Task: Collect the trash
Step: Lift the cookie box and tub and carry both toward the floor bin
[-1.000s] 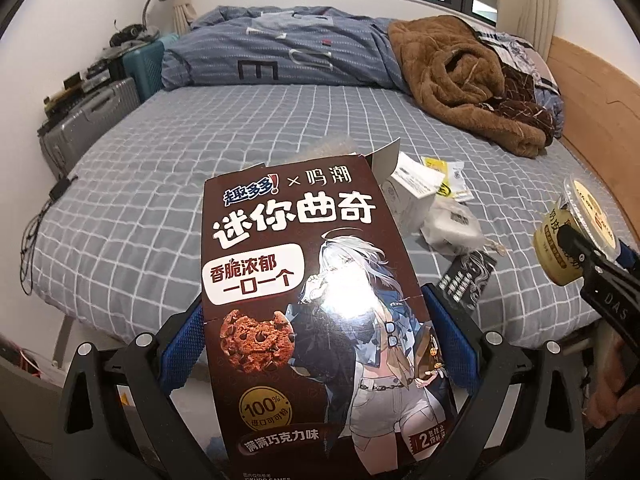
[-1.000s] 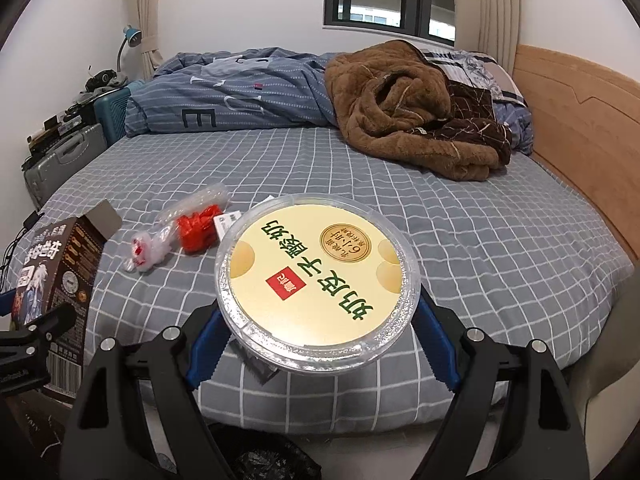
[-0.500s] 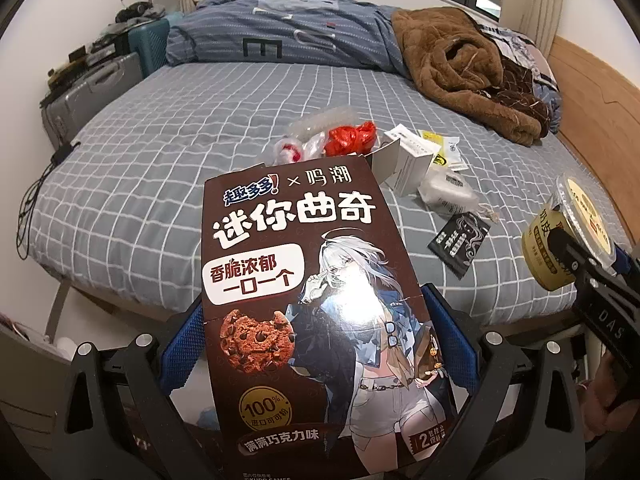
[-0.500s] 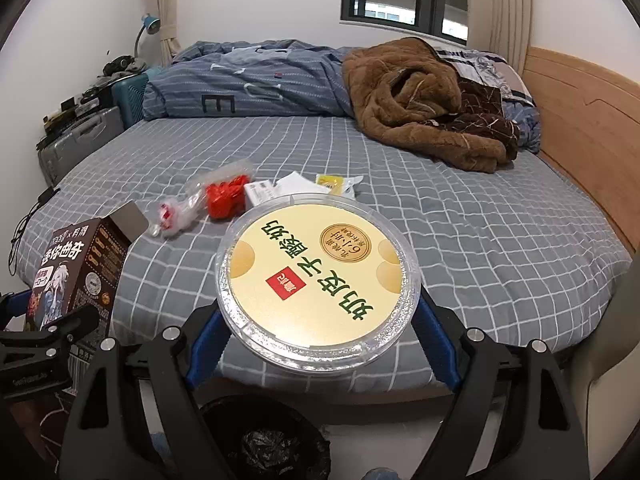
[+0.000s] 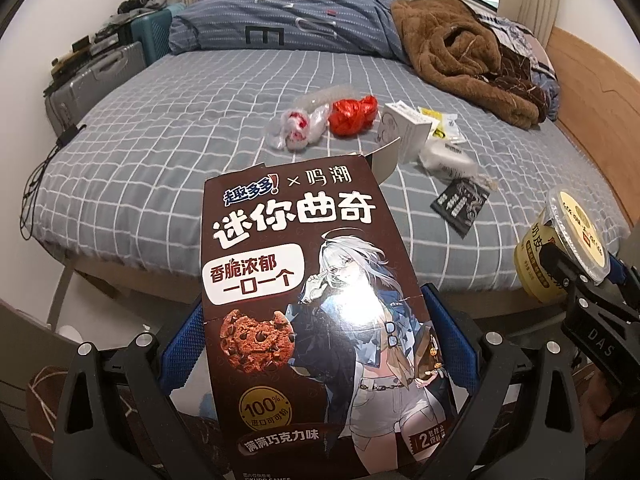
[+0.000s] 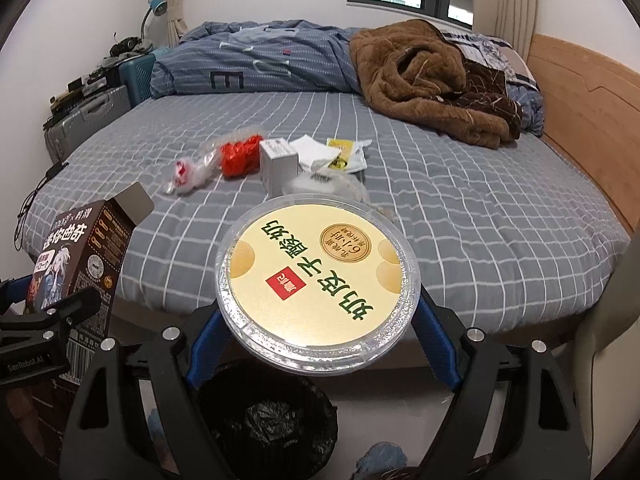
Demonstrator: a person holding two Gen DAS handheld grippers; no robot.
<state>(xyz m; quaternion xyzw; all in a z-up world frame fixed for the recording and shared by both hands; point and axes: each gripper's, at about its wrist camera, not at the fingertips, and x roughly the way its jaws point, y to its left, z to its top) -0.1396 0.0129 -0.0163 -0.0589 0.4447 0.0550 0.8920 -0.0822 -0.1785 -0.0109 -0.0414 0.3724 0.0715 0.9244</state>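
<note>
Left wrist view: the bed [image 5: 160,152] fills the upper and middle frame, its grey checked sheet carrying a loose cluster of litter right of centre: a clear bag [image 5: 298,126], a red wrapper [image 5: 354,114] touching it, a white box [image 5: 404,130] just right of that, a yellow packet [image 5: 442,126] behind the box, a crumpled white wrapper [image 5: 446,158] and a black sachet [image 5: 460,204] nearest the bed's edge. A brown blanket [image 5: 460,56] is heaped at upper right beside the wooden headboard [image 5: 592,92]; a blue duvet [image 5: 288,16] lies along the top, and suitcases [image 5: 96,76] stand at upper left.

The left gripper [image 5: 316,344] pinches the cookie box [image 5: 308,308] between its blue pads; the box stands upright, top flap open, and blocks the lower centre of the view. At the right edge the right gripper [image 5: 576,276] clamps the cup [image 5: 556,248].

Right wrist view: the cup's [image 6: 316,292] lid hides the middle of the frame, its body squeezed between the right gripper's [image 6: 316,332] pads. Directly below it, at bottom centre, sits a bin [image 6: 268,420] lined with a black bag. The cookie box [image 6: 76,264] shows at lower left, off the bed's edge, and the litter lies on the bed [image 6: 480,208] beyond the lid.
</note>
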